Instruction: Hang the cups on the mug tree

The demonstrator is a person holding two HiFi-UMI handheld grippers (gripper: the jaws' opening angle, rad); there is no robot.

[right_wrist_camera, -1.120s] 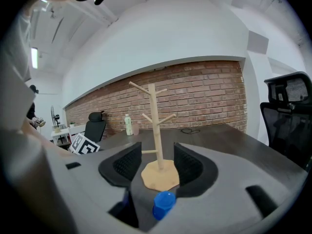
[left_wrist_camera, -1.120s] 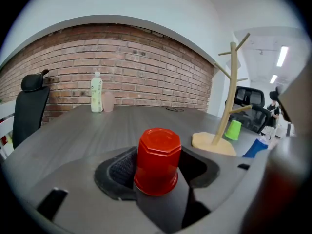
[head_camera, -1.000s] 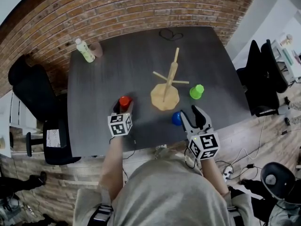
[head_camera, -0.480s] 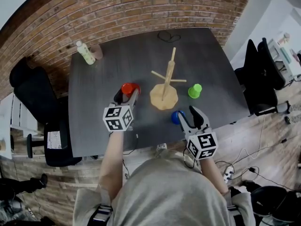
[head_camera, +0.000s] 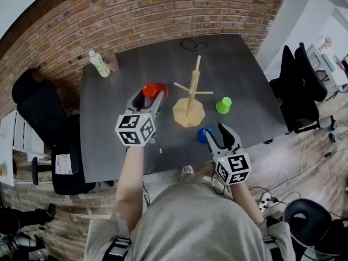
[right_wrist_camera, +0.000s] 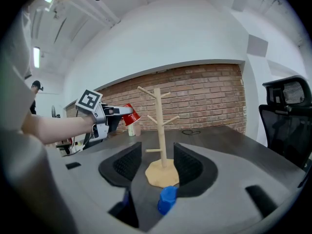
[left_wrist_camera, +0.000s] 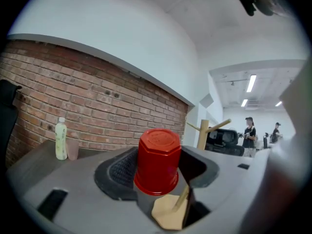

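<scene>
A: So, where is the red cup (left_wrist_camera: 157,160)?

B: Up in the air. The left gripper (head_camera: 150,94) has it pinched between its two jaws, one pad on each side. In the left gripper view the cup's flat bottom points up and its wide mouth points down.

A: Is it on the mug tree (head_camera: 190,99)?

B: No. It is just to the left of the tree, up near the top pegs, but it touches no peg. In the right gripper view it hangs tilted, high over the table (head_camera: 125,69).

A: What about the right gripper (head_camera: 216,130)?

B: Its jaws stand wide apart and pinch nothing. The blue cup (right_wrist_camera: 167,199) shows low in the gap between them, and the pads do not touch it. In the head view that cup sits on the table, just beside the gripper's tip and near the tree's round base.

A: Any more cups?

B: A green cup (head_camera: 223,105) stands on the table to the right of the tree, apart from both grippers.

A: And the tree?

B: It stands upright in the middle of the table. All three cups are off its pegs.

A: What is at the far corner?

B: A pale green bottle (head_camera: 99,62) and a small brownish cup (head_camera: 112,61), side by side near the brick wall (head_camera: 163,10).
</scene>
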